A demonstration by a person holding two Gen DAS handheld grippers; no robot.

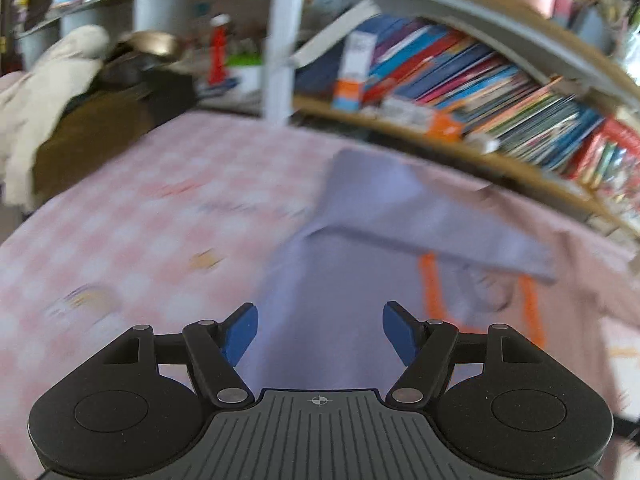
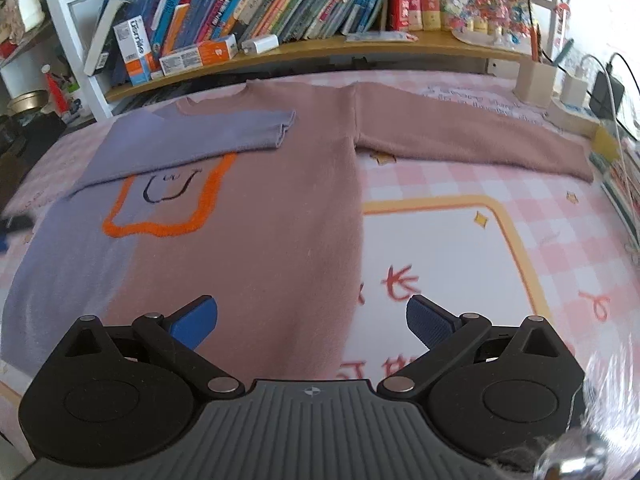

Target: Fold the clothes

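Observation:
A two-tone sweater (image 2: 256, 216) lies flat on the pink checked cloth, dusty pink on the right half and lavender on the left, with an orange-outlined patch (image 2: 168, 200) on its chest. Its lavender sleeve (image 2: 192, 140) is folded across the chest; the pink sleeve (image 2: 472, 140) stretches out to the right. My right gripper (image 2: 312, 320) hovers open above the sweater's lower hem, nothing between its blue pads. In the blurred left wrist view, my left gripper (image 1: 320, 332) is open over the lavender side (image 1: 332, 312), with the folded sleeve (image 1: 420, 212) ahead of it.
A bookshelf (image 2: 304, 46) full of books runs along the far edge of the table. Boxes, a charger and cables (image 2: 600, 84) sit at the far right. A heap of beige and dark fabric (image 1: 60, 112) lies at the far left.

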